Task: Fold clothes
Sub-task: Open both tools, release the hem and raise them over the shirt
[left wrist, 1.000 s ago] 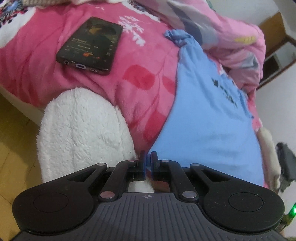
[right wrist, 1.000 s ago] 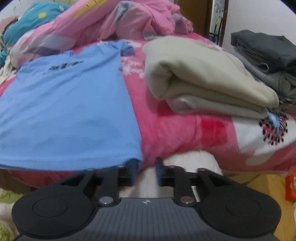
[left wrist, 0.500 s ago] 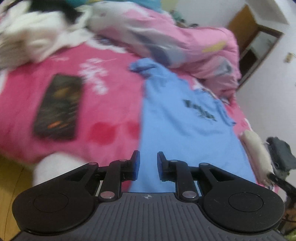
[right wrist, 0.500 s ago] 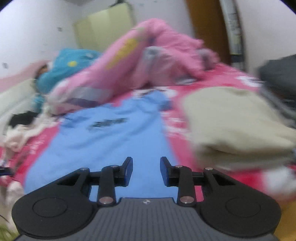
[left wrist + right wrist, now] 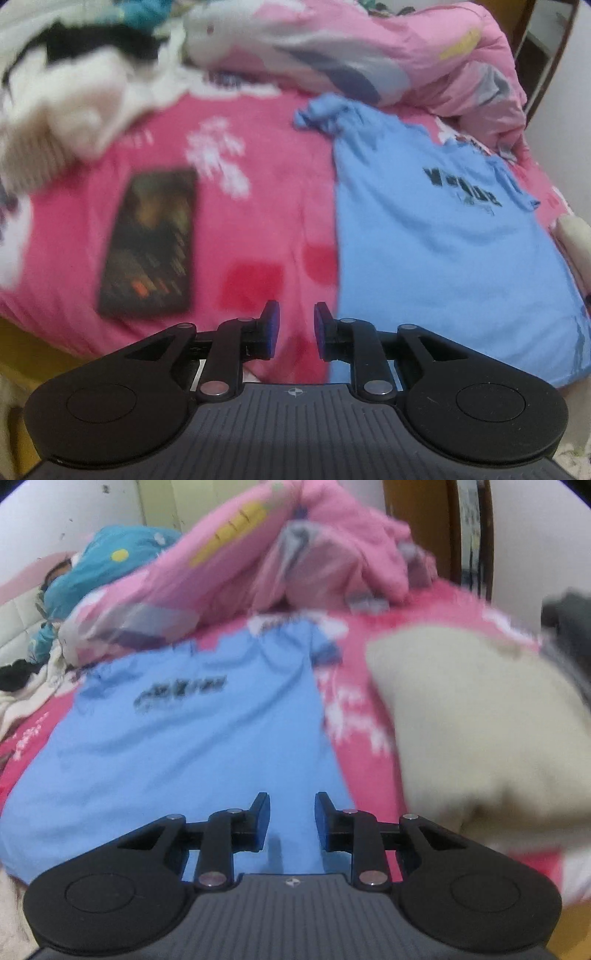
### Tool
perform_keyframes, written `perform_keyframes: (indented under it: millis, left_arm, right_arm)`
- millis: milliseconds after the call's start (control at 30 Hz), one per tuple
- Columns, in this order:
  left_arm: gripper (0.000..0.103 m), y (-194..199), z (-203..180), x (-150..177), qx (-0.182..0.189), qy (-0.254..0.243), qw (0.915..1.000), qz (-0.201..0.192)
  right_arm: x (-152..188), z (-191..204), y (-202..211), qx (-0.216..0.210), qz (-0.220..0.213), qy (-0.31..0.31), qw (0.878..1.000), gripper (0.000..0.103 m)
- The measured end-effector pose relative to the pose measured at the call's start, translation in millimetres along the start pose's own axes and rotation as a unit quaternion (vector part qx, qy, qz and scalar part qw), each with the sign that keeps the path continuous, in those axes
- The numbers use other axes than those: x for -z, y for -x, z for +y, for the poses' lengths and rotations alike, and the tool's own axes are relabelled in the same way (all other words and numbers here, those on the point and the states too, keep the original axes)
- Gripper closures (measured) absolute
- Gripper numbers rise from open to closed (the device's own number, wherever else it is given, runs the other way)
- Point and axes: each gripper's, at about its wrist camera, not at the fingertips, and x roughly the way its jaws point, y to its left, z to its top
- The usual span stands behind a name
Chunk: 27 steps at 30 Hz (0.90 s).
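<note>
On the bed (image 5: pixel 258 206), over its pink blanket, the blue T-shirt (image 5: pixel 436 258) lies flat, print up. It looks light, limp and easily creased; pinching hem corners or shoulders seems best. The left tool (image 5: pixel 295 328) is released and empty; the right tool (image 5: pixel 291 816), also empty, is closing above the shirt.

A home bedroom. A bed (image 5: pixel 258 206) spread with a pink floral blanket (image 5: pixel 369 716) carries a heaped pink quilt (image 5: pixel 258 554), a blue T-shirt (image 5: pixel 184 738) laid flat, a folded beige garment (image 5: pixel 480 720), and a phone (image 5: pixel 151 243). White walls (image 5: pixel 74 517), a padded headboard (image 5: pixel 18 620), a wooden door frame (image 5: pixel 417 520) and yellow wood flooring (image 5: pixel 22 343) enclose the room.
</note>
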Motion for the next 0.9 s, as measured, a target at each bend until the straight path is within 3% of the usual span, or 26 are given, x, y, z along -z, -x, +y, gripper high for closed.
perform_keyframes:
  millis: [167, 267, 367, 500, 600, 733, 900]
  left_arm:
    - [0.082, 29, -13, -59, -0.013, -0.061, 0.9978, -0.022]
    - [0.081, 53, -14, -76, -0.038, -0.095, 0.9942, -0.033]
    - [0.075, 70, -6, -74, -0.075, -0.100, 0.9912, -0.041]
    - [0.072, 59, 4, -51, -0.100, -0.081, 0.9893, -0.068]
    - [0.070, 29, 2, -33, -0.081, -0.044, 0.9908, -0.099]
    - [0.070, -38, -17, -27, -0.008, 0.022, 0.9948, -0.099]
    - [0.070, -90, -57, -50, 0.027, 0.006, 0.9926, -0.118]
  right_arm:
    - [-40, 29, -5, -0.059, -0.036, 0.019, 0.997, 0.075]
    - [-63, 55, -9, -0.101, -0.059, 0.042, 0.992, 0.074]
    - [-74, 77, -20, -0.133, -0.072, 0.053, 0.987, 0.068]
    - [-71, 98, -47, -0.171, -0.042, 0.044, 0.983, 0.068]
    - [-64, 110, -69, -0.182, -0.007, 0.033, 0.983, 0.068]
    - [-61, 123, -84, -0.190, 0.022, 0.015, 0.981, 0.068]
    - [-76, 134, -84, -0.176, 0.008, 0.035, 0.984, 0.068]
